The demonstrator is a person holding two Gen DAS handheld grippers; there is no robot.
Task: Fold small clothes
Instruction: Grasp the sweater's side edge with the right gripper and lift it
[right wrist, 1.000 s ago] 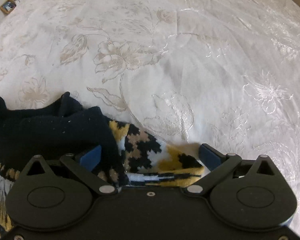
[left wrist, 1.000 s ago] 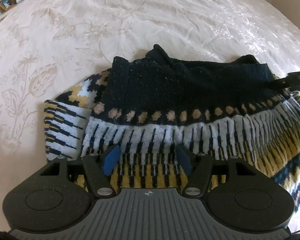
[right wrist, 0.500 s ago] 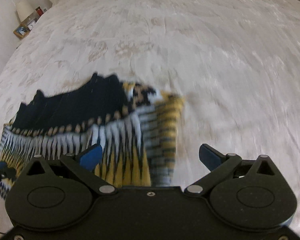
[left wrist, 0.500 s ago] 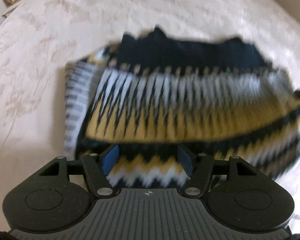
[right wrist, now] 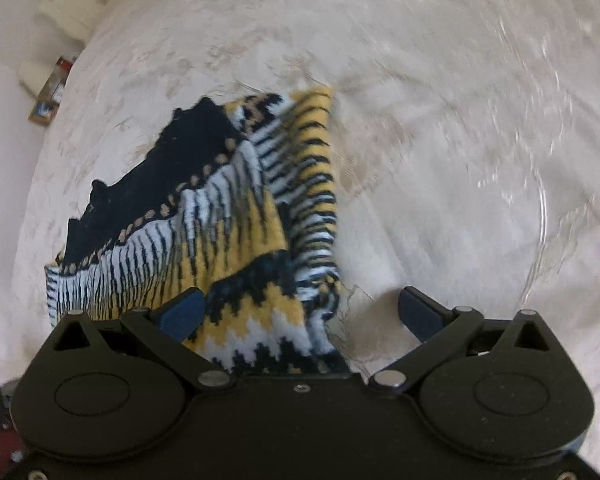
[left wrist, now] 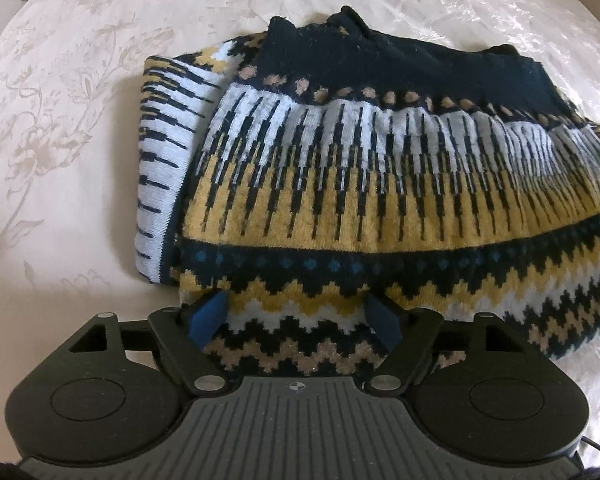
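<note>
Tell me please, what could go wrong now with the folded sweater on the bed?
1. The left tongs are opening with the sweater's zigzag hem between the pads; pulling away carelessly could drag the hem and undo the fold.
2. The right tongs stand open over the sweater's corner and could snag it.
3. The sleeve sticks out sideways, so the bundle may end up uneven.

Your left gripper points steeply downward; its jaws are opening, and the blue pads stand apart on either side of the sweater hem, which lies between them without being pressed. Your right gripper tilts downward at a shallower angle. Its jaws stand wide apart: the left pad sits over the knit, the right pad hangs clear of it, and neither presses the fabric. No hand or sleeve is visible in either view.
</note>
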